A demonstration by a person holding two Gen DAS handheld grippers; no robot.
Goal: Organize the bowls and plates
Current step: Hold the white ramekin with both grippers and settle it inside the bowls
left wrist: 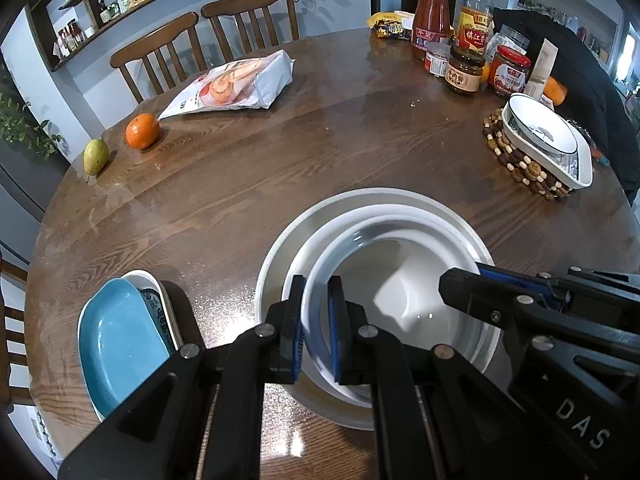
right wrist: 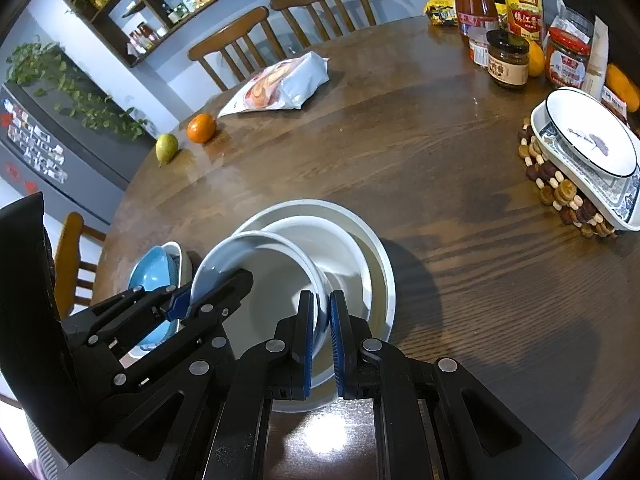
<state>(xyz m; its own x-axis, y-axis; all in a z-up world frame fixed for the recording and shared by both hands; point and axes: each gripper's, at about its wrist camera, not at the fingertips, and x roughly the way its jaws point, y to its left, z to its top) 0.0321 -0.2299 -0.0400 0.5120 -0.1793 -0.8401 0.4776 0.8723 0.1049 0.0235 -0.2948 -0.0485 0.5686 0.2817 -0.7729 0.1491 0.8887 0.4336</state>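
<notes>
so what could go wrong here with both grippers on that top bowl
1. Both grippers, left and right, pinch only the thin rim of the top bowl on opposite sides; a glazed rim could slip if the hands move unevenly.
2. The bowl sits nested and tilted in the white stack, so it may drag or rattle the dish beneath.
3. The blue dish stands close by on the left; a swing that way could knock it.

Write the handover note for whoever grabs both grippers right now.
Left gripper: shut on the near-left rim of the top white bowl.
Right gripper: shut on that bowl's opposite rim.
The bowl sits tilted inside two larger white dishes, not yet released.
Already nested: blue dish stack at left, patterned dishes on the beaded trivet.
Left: settle the bowl flat, open both grippers.
</notes>
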